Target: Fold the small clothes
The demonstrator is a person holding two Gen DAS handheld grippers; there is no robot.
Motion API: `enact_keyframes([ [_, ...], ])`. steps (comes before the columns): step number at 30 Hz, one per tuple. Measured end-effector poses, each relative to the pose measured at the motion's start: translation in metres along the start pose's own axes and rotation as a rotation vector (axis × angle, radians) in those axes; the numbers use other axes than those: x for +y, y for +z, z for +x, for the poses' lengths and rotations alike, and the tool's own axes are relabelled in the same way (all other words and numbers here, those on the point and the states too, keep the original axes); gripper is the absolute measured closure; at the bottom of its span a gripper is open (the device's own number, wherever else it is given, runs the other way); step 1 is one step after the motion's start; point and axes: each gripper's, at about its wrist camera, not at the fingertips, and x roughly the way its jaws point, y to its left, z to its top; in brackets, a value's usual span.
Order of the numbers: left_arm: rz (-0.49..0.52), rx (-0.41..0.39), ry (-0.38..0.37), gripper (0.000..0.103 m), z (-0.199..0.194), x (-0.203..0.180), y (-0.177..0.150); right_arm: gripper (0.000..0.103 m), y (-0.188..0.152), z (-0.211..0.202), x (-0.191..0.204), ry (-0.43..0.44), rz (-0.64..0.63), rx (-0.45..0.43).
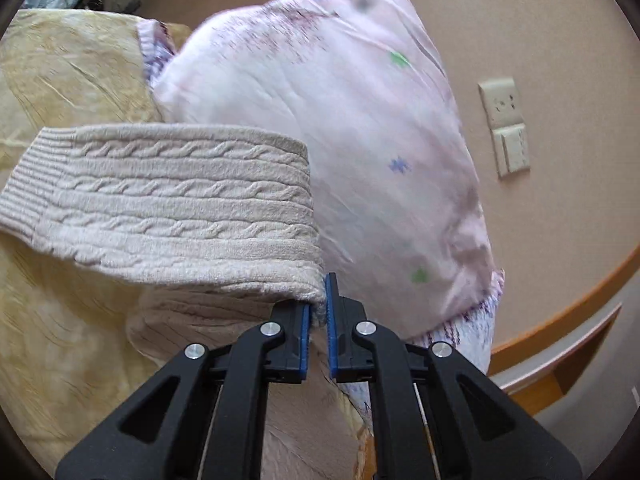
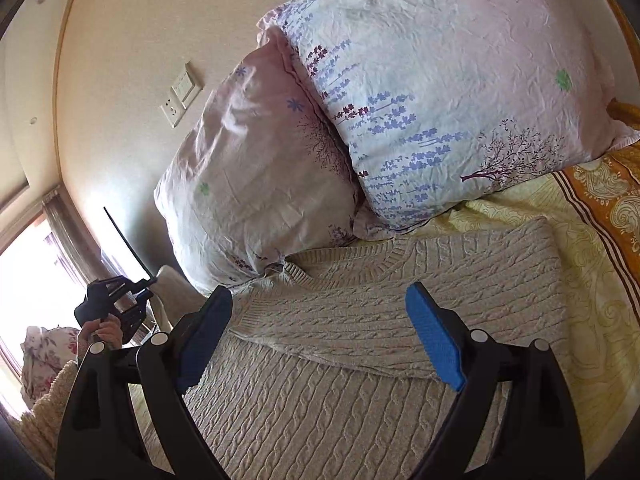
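**Left jaws pinched on sweater fold; right jaws spread wide above it**

Blue-padded left gripper is nearly closed, nipping a folded edge of the beige cable-knit sweater and holding that flap raised off the yellow bedsheet. Right gripper stands wide apart, gripping nothing, over the sweater body, which lies on the bed with one part folded across. Two floral pillows rest just beyond the neckline, against the wall. Wall socket is visible.
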Motion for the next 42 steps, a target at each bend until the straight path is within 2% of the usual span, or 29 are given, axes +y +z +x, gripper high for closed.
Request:
enact_keyframes([
  [3, 0.032, 0.085, -0.063, 0.096, 0.032, -0.02, -0.046, 0.013, 0.001, -0.001, -0.002, -0.004, 0.01, -0.002],
  [6, 0.059, 0.198, -0.071, 0.096, 0.063, -0.026, -0.096, 0.013, 0.001, 0.0, -0.006, -0.007, 0.027, 0.004],
  [10, 0.045, 0.334, 0.027, 0.096, 0.102, -0.005, -0.152, 0.013, 0.0, 0.003, -0.009, -0.013, 0.043, 0.02],
  [13, -0.006, 0.397, 0.115, 0.092, 0.113, 0.017, -0.171, 0.013, -0.001, 0.003, -0.009, -0.016, 0.043, 0.026],
  [15, -0.053, 0.402, 0.105, 0.088, 0.11, 0.027, -0.168, 0.013, -0.001, 0.004, -0.01, -0.015, 0.045, 0.03],
  [16, -0.058, 0.388, 0.108, 0.082, 0.107, 0.027, -0.165, 0.013, -0.001, 0.004, -0.01, -0.015, 0.048, 0.031],
  [17, -0.057, 0.361, 0.113, 0.072, 0.101, 0.026, -0.158, 0.013, 0.0, 0.004, -0.01, -0.014, 0.05, 0.033],
  [19, -0.048, 0.296, 0.131, 0.064, 0.089, 0.023, -0.143, 0.013, 0.0, 0.004, -0.011, -0.015, 0.053, 0.031],
  [27, -0.16, 0.123, 0.208, 0.064, 0.053, 0.053, -0.087, 0.013, 0.004, -0.006, -0.016, -0.015, 0.086, -0.01],
  [28, -0.172, 0.11, 0.211, 0.065, 0.051, 0.056, -0.083, 0.013, 0.005, -0.007, -0.018, -0.017, 0.092, -0.015],
  [29, -0.18, 0.098, 0.21, 0.07, 0.049, 0.059, -0.08, 0.013, 0.006, -0.008, -0.019, -0.018, 0.1, -0.022],
  [30, -0.182, 0.094, 0.209, 0.074, 0.049, 0.061, -0.078, 0.013, 0.006, -0.01, -0.02, -0.019, 0.107, -0.028],
  [32, -0.168, 0.1, 0.201, 0.094, 0.054, 0.057, -0.078, 0.013, 0.007, -0.013, -0.022, -0.023, 0.118, -0.044],
  [34, -0.134, 0.108, 0.172, 0.095, 0.062, 0.043, -0.082, 0.013, 0.009, -0.017, -0.024, -0.032, 0.126, -0.063],
  [38, -0.011, 0.166, 0.061, 0.096, 0.084, -0.002, -0.106, 0.013, 0.012, -0.026, -0.031, -0.058, 0.15, -0.11],
  [42, 0.171, 0.282, -0.043, 0.096, 0.118, -0.056, -0.156, 0.013, 0.015, -0.034, -0.043, -0.08, 0.203, -0.146],
])
